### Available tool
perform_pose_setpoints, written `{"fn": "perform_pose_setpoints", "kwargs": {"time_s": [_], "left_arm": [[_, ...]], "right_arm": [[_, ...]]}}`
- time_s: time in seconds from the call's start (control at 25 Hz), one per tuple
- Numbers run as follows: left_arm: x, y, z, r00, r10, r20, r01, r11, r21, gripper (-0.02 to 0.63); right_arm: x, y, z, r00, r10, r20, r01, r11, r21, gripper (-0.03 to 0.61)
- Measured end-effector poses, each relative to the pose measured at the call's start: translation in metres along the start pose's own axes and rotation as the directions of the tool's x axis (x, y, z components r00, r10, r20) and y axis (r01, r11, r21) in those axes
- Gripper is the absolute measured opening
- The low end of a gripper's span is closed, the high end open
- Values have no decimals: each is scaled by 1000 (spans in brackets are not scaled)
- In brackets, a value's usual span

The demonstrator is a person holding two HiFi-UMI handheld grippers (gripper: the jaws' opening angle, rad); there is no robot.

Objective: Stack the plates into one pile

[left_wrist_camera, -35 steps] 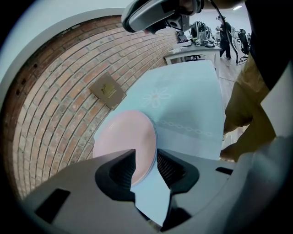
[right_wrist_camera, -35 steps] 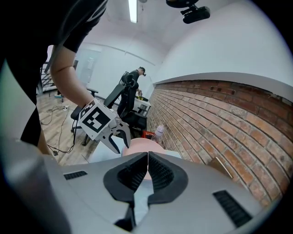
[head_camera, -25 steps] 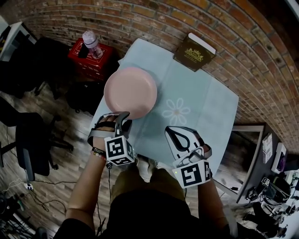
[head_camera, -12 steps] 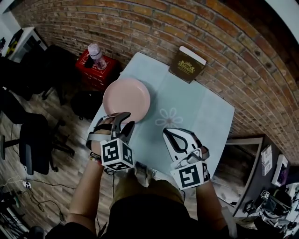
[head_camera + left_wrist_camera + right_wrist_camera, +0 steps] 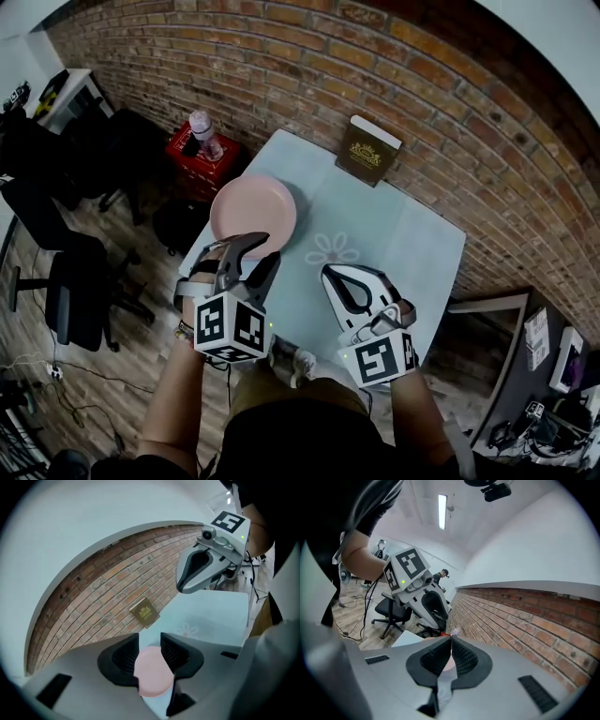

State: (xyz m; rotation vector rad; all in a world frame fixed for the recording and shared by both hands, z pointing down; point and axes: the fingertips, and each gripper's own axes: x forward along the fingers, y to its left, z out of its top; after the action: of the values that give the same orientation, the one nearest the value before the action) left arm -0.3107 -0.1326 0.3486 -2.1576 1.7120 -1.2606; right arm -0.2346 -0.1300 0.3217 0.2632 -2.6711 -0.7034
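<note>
A pile of pink plates sits on the left part of the light blue table. In the left gripper view the same pink plates show through the gap between the jaws. My left gripper hangs above the table's near left edge, just short of the plates, open and empty. My right gripper hovers over the table's near middle, to the right of the plates, with its jaws closed on nothing. Its tips meet in the right gripper view.
A brown book leans against the brick wall at the table's far edge. A flower print marks the cloth beside the plates. Left of the table stand a red box with a bottle and black office chairs.
Both grippers have risen toward the head camera and come back from the plates. The whole table looks smaller and farther. The plates have not moved on the table.
</note>
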Motion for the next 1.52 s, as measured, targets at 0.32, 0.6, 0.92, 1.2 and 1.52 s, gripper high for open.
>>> {"fn": "perform_pose_setpoints", "kwargs": {"time_s": [0.32,0.6,0.92,1.2,1.52], "left_arm": [[-34,-12,57,994,60,86,-58,998,-34,131],[-62,-21,99,976,140,168,-129,989,-77,61],[-79,-29,122,954,184,237,-149,976,-156,23],[-81,-34,127,951,189,243,-152,975,-165,23],[-76,-38,134,951,175,255,-137,978,-157,23]], "right_arm": [[-34,-8,18,997,0,76,0,1000,7,34],[-67,-12,31,990,17,141,-22,999,33,34],[-88,-12,32,990,57,131,-60,998,19,34],[-93,-7,28,990,62,124,-64,998,12,34],[-95,-14,25,991,46,127,-48,999,7,34]]}}
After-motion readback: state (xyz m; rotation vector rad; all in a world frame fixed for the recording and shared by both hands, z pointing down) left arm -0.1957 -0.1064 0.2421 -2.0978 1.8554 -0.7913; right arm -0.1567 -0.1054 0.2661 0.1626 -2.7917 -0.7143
